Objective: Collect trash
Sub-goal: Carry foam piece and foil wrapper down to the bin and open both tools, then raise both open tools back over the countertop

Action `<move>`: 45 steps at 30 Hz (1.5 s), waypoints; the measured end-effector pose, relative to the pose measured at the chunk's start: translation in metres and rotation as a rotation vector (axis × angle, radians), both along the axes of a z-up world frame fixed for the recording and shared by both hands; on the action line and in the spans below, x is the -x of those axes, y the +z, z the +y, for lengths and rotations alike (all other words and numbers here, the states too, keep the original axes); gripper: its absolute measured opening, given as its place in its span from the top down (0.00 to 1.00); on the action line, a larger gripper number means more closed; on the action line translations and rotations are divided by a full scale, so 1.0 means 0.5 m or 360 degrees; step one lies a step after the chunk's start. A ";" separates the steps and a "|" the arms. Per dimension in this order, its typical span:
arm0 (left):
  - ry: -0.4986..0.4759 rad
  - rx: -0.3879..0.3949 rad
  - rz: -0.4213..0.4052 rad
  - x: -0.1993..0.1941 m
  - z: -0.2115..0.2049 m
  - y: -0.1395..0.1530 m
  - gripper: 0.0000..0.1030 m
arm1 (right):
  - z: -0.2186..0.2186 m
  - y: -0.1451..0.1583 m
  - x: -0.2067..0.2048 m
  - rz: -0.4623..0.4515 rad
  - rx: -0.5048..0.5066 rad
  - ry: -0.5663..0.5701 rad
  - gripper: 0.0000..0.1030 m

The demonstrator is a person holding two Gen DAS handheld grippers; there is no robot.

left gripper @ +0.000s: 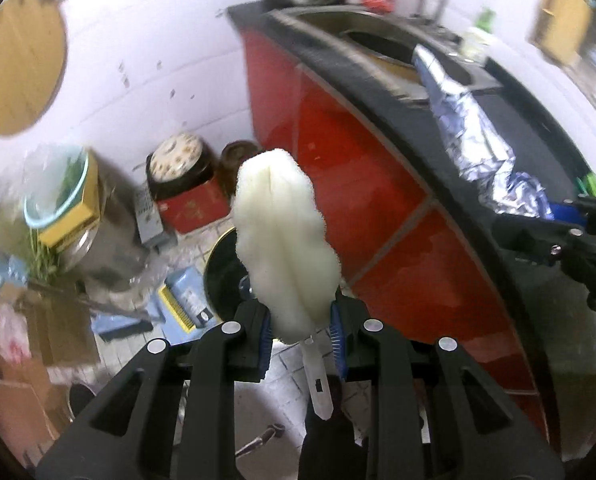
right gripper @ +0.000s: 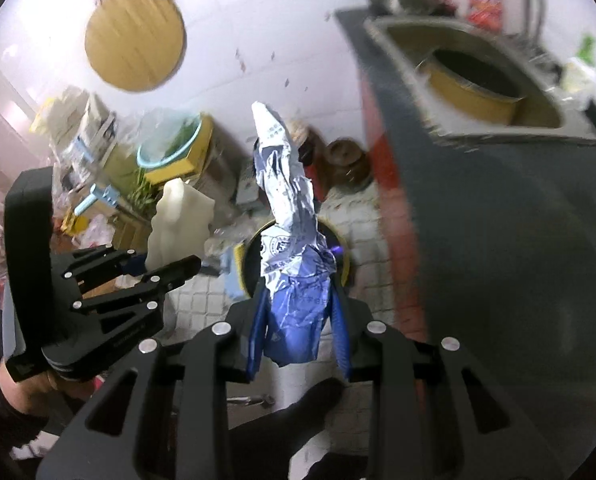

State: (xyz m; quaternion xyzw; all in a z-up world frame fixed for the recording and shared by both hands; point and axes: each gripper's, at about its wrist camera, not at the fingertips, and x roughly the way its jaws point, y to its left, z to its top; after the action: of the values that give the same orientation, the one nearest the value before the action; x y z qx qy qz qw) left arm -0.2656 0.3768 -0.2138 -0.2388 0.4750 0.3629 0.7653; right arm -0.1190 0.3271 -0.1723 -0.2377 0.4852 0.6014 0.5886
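The left gripper is clamping its blue-padded fingers nearly closed on the lower end of a white foam ice-pop shape, whose pale stick is poking back toward the camera while the bulky body is sticking out ahead, tilted over the tiled floor. The right gripper is squeezing its fingers as tight as they go on a crumpled blue and silver foil wrapper, which is standing up out of the grip with its pointed end farthest from the camera. Both pieces of trash are hanging in the air side by side, near each other but not touching. Below and just beyond them a dark round bin with a yellow rim is sitting on the floor, partly hidden behind the wrapper. To the right, the dark counter over red cabinet fronts is curving away toward a sink. Cluttered boxes are blurring along the white wall on the left.
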 end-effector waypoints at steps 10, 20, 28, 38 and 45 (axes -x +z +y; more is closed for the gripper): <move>0.0115 0.0186 0.0021 0.054 0.120 -0.227 0.77 | 0.204 -0.214 0.066 0.0000 0.0304 0.0144 0.72; 0.0108 0.0285 0.0013 0.046 0.174 -0.348 0.68 | 0.274 -0.368 0.068 0.0011 0.0488 0.0147 0.62; 0.0117 0.0249 0.0034 0.058 0.194 -0.349 0.35 | 0.267 -0.342 0.057 -0.0020 0.0440 0.0137 0.26; -0.0063 0.0069 0.0019 0.001 0.125 -0.160 0.11 | 0.102 -0.092 -0.021 -0.0125 0.0142 -0.0013 0.14; -0.0457 -0.0045 -0.0063 -0.168 -0.046 0.019 0.07 | -0.162 0.104 -0.141 -0.0281 -0.0015 -0.0378 0.09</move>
State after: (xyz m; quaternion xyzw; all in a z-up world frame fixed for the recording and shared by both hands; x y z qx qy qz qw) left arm -0.1818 0.3540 -0.2043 -0.1646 0.4840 0.2515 0.8219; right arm -0.0485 0.2458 -0.1203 -0.2279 0.4533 0.5065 0.6971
